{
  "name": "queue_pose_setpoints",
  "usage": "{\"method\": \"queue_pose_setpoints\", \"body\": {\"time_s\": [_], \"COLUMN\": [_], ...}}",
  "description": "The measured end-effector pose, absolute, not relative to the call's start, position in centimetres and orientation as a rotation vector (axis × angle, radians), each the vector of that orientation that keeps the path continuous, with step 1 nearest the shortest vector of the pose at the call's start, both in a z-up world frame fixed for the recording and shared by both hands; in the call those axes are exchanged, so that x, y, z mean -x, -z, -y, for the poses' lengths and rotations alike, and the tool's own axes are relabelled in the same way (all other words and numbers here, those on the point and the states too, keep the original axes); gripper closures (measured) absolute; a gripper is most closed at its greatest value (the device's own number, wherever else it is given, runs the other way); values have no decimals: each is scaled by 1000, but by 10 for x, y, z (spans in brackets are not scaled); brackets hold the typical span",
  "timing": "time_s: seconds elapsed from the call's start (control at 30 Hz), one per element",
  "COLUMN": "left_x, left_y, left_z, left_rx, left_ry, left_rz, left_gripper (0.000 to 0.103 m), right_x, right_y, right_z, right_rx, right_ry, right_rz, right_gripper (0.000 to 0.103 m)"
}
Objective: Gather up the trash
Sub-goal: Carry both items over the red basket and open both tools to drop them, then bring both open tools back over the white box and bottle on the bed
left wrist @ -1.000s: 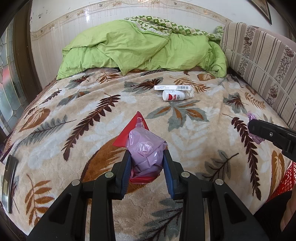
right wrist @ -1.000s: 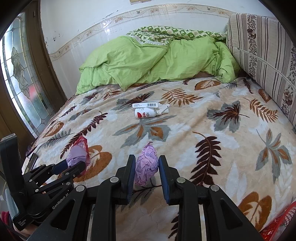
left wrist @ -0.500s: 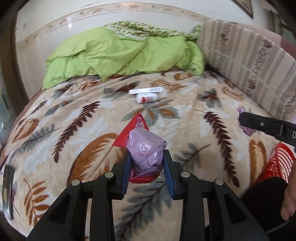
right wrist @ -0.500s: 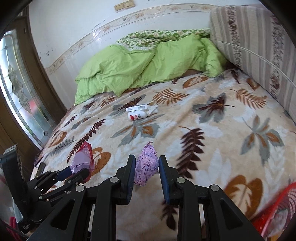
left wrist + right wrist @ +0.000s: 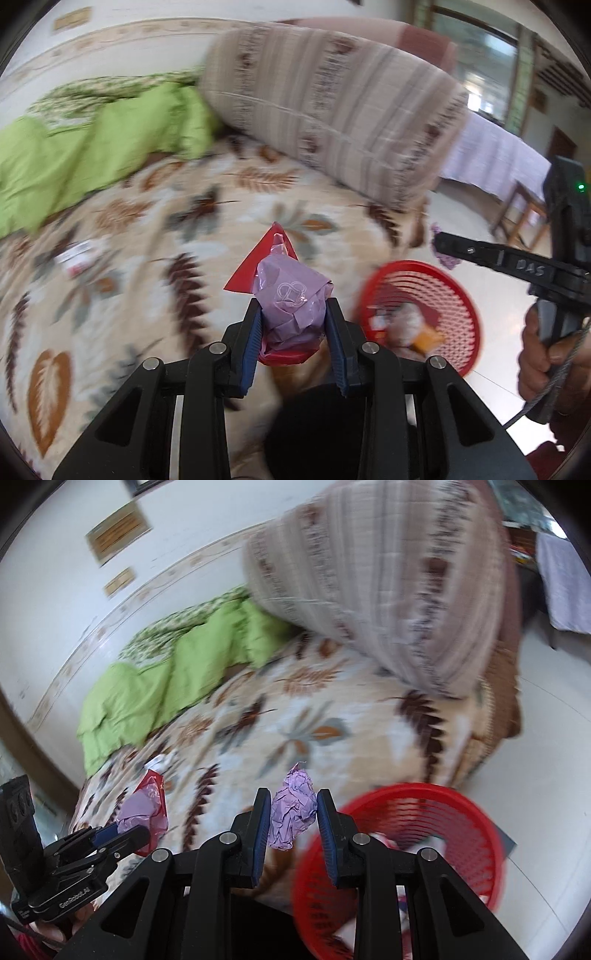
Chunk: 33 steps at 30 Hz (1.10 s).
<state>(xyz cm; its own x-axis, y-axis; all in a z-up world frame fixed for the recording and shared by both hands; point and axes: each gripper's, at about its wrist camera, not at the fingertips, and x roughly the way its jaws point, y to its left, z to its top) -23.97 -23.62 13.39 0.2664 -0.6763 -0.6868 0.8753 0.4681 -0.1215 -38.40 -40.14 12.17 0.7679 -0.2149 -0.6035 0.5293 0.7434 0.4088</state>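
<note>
While most of the background is smeared by blur, both pairs of tongs show sharply. In the left wrist view the left tongs point(image 5: 293, 332) are clamped on a wad of purple plastic and red wrapper point(image 5: 290, 299) at the lower centre of the frame. The wad sits squarely between the 2 blue-padded fingers point(image 5: 253, 341), bulging above their tips, and its long axis runs up the frame, with the red corner pointing to the upper centre. In the right wrist view the right tongs point(image 5: 293, 825) are clamped on a crumpled purple ball point(image 5: 293, 812), also at the lower centre. The ball stands lengthwise between the fingers, its narrow twisted end pointing up and its lower end hanging just below the tips.

A red basket point(image 5: 458, 830) lies at the lower right of the right wrist view, partly behind the right finger; it holds some scraps, too blurred to name. In the left wrist view the same basket point(image 5: 454, 291) sits right of centre, beside the bed point(image 5: 147, 240) with its leaf-patterned blanket.

At the right edge of the left wrist view, the right hand point(image 5: 546, 354) is wrapped around the handle of its tongs, which reach leftward over the basket. The left tongs appear at the lower left of the right wrist view, angled up and to the right.
</note>
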Motion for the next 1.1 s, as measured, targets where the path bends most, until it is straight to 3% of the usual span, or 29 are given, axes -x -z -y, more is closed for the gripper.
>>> {"method": "queue_pose_setpoints", "body": {"time_s": [0.13,0.2,0.23,0.27,0.3,0.43,0.63,1.1], "left_x": [270,284,288,290,292,288,247,122], "left_y": [-129,-122,-119,-117,-115,-120,-134,-114], "left_z": [290,311,319,323,324,311,254,99], "left_rx": [-339,-356,-367,-372,-371,-378,-367,-249], "left_ry": [1214,1277,1288,1287,1282,1215,947,390], "left_rz": [-808,-833,-846,-852,-854,-815,-687,-688], "left_gripper": [70,63,51,47,47,47,36,35], "right_x": [420,431,437,441,447,448,403,261], "right_y": [-110,-103,-100,-98,-97,-99,-101,-109], "right_z": [426,434,440,443,445,445,423,322], "right_rx": [-660,-694,-720,-734,-738,-719,-682,-475], "right_ry": [516,545,556,569,583,578,451,119], "right_rz": [-572,-575,-580,-579,-568,-561,-581,-710], "right_gripper": [75,74,64,48,44,43,43,41]}}
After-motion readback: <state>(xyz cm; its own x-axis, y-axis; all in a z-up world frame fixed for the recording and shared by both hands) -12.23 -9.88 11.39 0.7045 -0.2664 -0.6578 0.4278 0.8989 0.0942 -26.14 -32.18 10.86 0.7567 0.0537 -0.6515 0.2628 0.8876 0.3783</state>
